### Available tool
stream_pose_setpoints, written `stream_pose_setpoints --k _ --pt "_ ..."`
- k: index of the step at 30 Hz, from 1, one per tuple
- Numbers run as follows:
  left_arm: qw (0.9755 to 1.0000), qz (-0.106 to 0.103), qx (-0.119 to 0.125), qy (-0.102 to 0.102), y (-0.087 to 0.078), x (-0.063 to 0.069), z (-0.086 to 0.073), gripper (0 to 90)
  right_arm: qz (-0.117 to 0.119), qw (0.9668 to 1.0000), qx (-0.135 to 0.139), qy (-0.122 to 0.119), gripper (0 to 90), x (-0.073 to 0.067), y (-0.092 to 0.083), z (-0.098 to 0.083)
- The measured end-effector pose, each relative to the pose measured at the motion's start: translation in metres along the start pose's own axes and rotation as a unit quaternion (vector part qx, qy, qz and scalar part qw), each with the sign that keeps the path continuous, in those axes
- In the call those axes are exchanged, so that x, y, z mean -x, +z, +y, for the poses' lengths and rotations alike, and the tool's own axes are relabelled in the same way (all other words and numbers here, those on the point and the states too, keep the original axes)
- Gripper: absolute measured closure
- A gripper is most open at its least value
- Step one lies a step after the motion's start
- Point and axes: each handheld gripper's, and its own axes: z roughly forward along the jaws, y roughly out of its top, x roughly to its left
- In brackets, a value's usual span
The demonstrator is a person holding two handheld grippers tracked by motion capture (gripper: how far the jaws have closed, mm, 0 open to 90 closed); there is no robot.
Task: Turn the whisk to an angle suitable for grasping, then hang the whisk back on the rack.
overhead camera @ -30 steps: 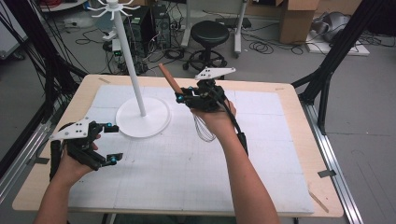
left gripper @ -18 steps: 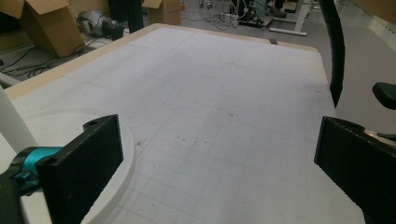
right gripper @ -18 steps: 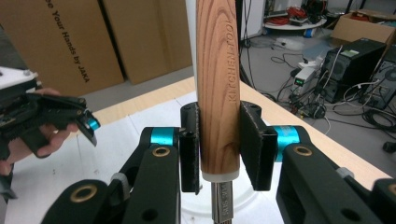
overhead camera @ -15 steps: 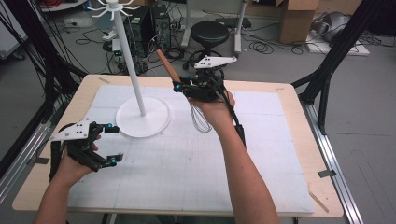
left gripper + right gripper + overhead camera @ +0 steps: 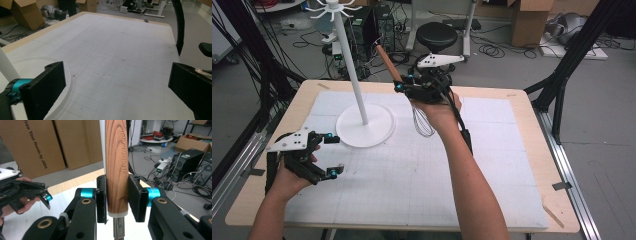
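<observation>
A whisk with a wooden handle and wire loops hangs above the table's far middle, tilted with its handle toward the white stand's pole. My right gripper is shut on the handle; in the right gripper view the wood, stamped KITCHEN TOOL, sits clamped between both pads. The stand's round base rests on the white mat, and hooks crown the pole. My left gripper stands open and holds nothing, low over the mat's near left, beside the base rim.
The white gridded mat covers a wooden table. Beyond the far edge are a black stool, computer boxes, cables and cardboard boxes. A black frame leg stands at the right.
My right gripper has lifted the whisk higher and carried it slightly away from me, toward the stand's pole. The left gripper has stayed still.
</observation>
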Motion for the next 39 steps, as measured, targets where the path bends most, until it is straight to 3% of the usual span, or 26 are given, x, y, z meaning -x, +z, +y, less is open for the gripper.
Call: stream_pose_setpoints --k 8,17,25,39 --pt "1.0000 0.000 -0.002 0.001 0.001 0.001 0.000 1.8 -0.005 0.9996 0.029 0.003 70.8 0.005 -0.002 0.006" --pt "1.0000 -0.002 -0.001 0.000 0.001 0.000 0.000 1.7 -0.021 0.9984 0.053 -0.005 70.8 0.005 0.007 0.029" --pt "1.0000 -0.005 -0.008 0.003 0.005 0.002 0.000 1.7 -0.028 0.9978 0.059 -0.016 70.9 0.005 0.022 0.052" --pt "1.0000 -0.003 -0.004 0.002 0.004 0.003 0.001 1.7 -0.044 0.9968 0.065 -0.015 70.9 0.009 0.029 0.066"
